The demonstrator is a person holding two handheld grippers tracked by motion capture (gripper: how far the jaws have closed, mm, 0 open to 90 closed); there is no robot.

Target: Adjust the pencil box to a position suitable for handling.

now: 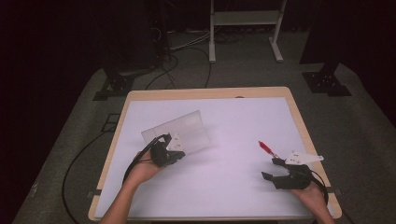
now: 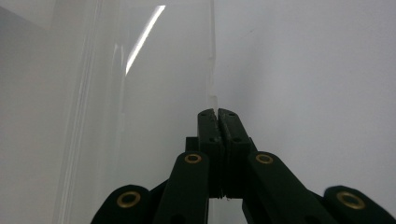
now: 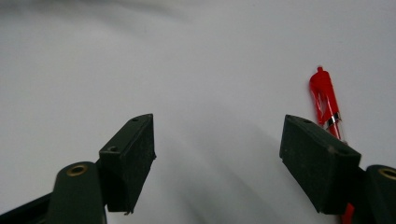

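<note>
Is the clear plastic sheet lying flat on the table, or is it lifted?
Lifted and tilted. The left gripper is shut on the near edge of the clear plastic sheet, whose left side stands above the table.

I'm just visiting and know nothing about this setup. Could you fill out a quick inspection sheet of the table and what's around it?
Surface: white sheet over a wooden table.
Job's things: clear plastic case, tilted, one edge pinched; red pen lying flat.
Clutter: nothing seen.
Grippers: left gripper shut on the case's thin edge; right gripper open, the pen beside one jaw, not between them.
Cables: black cables trail off the table's left and run across the floor behind.
Surroundings: grey carpet, white frame legs, dark stands.
</note>
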